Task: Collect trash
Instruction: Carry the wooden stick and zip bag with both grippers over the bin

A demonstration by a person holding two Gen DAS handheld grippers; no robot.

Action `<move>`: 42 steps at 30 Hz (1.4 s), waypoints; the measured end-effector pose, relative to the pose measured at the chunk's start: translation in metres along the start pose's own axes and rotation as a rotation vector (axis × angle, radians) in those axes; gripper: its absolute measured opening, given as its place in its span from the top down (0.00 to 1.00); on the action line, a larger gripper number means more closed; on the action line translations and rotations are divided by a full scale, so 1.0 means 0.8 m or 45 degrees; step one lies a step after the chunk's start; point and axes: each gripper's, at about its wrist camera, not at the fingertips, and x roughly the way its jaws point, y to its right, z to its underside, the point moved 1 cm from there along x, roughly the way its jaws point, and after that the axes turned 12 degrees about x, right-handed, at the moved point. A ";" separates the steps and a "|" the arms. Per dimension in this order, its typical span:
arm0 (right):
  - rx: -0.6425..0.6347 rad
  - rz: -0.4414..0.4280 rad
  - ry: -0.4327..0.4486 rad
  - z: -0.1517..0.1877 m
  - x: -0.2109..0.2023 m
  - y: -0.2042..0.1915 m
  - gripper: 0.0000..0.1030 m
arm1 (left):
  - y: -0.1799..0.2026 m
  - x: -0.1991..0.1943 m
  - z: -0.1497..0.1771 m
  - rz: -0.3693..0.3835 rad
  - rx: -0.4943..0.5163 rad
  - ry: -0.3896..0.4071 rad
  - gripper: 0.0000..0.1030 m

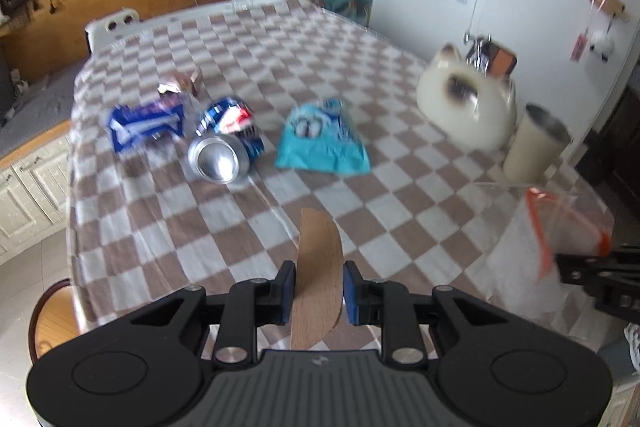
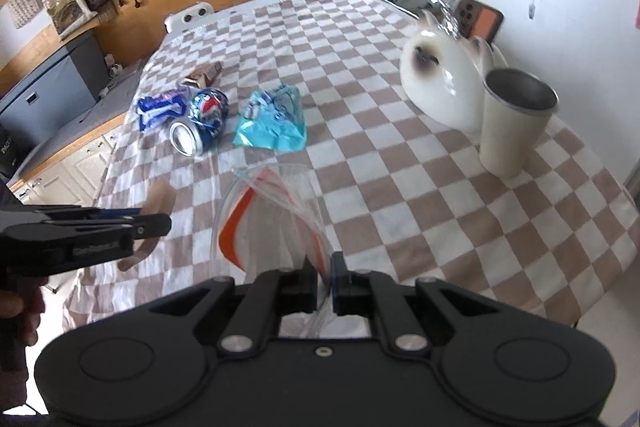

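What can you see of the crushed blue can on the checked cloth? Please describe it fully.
The crushed blue can looks like thin metal, printed blue with a red and white logo, and its body is dented. It lies on its side on the checked cloth, with its shiny silver concave bottom facing the camera. It rests between a blue wrapper and a turquoise packet. No gripper touches it.

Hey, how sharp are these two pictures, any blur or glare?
Left wrist view: motion-smeared, worst on the cat figurine and the crushed can, whose end glares. Right wrist view: sharper, though the plastic bag looks smeared; both bend straight edges, fisheye-style.
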 end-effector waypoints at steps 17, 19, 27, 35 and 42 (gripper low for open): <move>-0.119 -0.090 0.082 -0.021 -0.005 -0.088 0.94 | -0.074 -0.089 0.018 -0.128 -0.170 0.104 0.74; -0.132 -0.102 0.080 -0.022 -0.001 -0.104 0.94 | -0.089 -0.095 0.024 -0.143 -0.192 0.105 0.74; -0.210 -0.132 0.062 -0.017 0.015 -0.186 0.94 | -0.172 -0.115 0.049 -0.176 -0.269 0.110 0.74; -0.243 -0.135 0.049 -0.011 0.037 -0.280 0.94 | -0.267 -0.128 0.070 -0.180 -0.309 0.115 0.74; -0.288 -0.155 0.006 0.000 0.070 -0.373 0.94 | -0.360 -0.130 0.100 -0.216 -0.383 0.089 0.74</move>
